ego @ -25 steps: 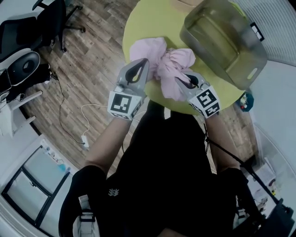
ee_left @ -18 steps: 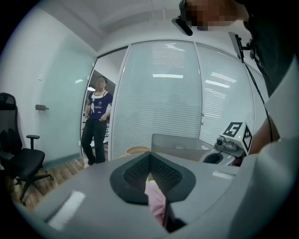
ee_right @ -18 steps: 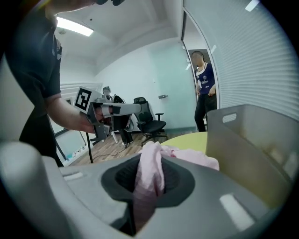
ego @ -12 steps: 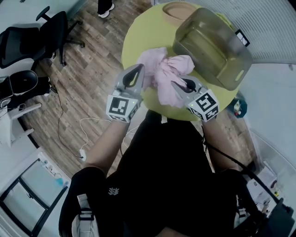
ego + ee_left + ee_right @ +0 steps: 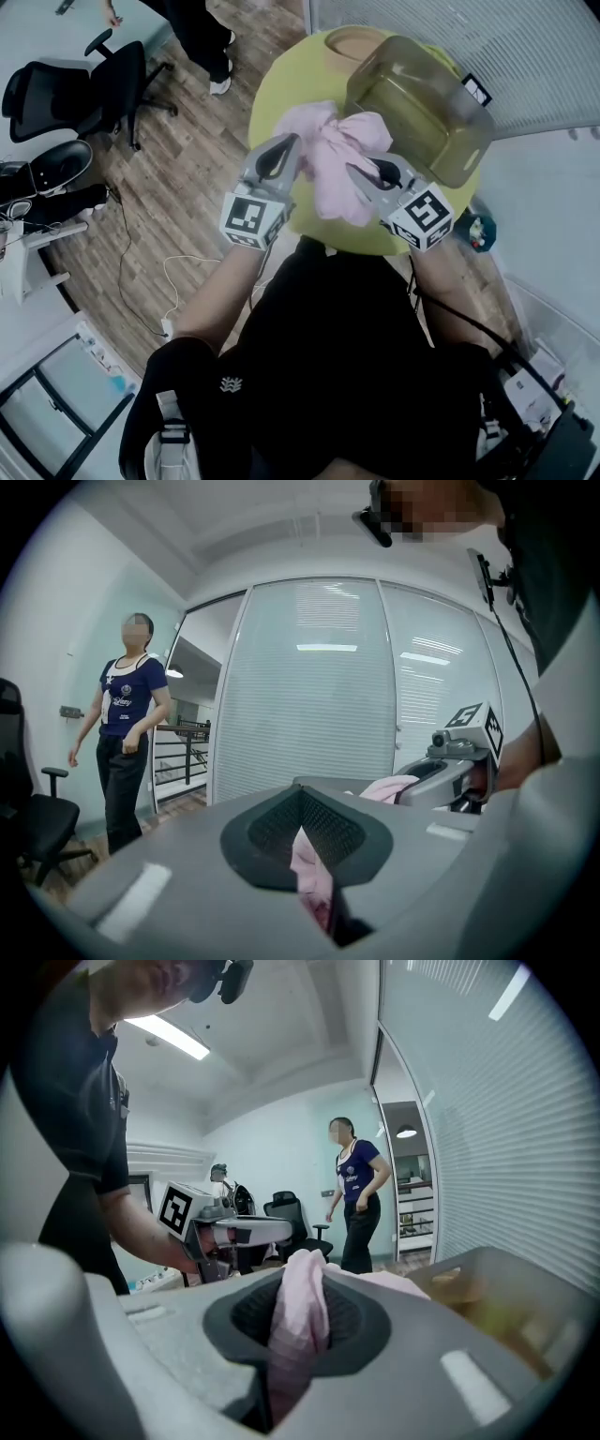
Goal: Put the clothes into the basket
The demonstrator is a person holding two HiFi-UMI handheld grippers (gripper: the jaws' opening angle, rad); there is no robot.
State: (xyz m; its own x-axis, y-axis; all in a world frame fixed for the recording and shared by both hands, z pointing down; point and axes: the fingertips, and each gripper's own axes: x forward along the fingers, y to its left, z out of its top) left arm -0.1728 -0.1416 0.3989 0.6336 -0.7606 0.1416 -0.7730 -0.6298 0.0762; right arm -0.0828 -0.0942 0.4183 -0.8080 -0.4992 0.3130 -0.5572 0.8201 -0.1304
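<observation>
A pink garment (image 5: 334,157) hangs bunched between my two grippers above the round yellow-green table (image 5: 277,86). My left gripper (image 5: 285,152) is shut on the garment's left part; pink cloth (image 5: 307,862) shows pinched between its jaws. My right gripper (image 5: 362,174) is shut on the right part, with a fold of cloth (image 5: 298,1324) squeezed between its jaws. The translucent olive basket (image 5: 472,131) stands on the table just beyond the right gripper, and its rim (image 5: 511,1283) shows in the right gripper view. Each gripper view also shows the other gripper.
A tan bowl-like dish (image 5: 351,41) sits at the table's far side. A person in a dark blue top (image 5: 126,731) stands on the wooden floor near black office chairs (image 5: 105,82). A glass wall with blinds (image 5: 319,686) runs behind the table. A cable (image 5: 141,272) lies on the floor.
Both grippers have risen with the pink garment held between them. It has come up off the table and now hangs nearer the basket.
</observation>
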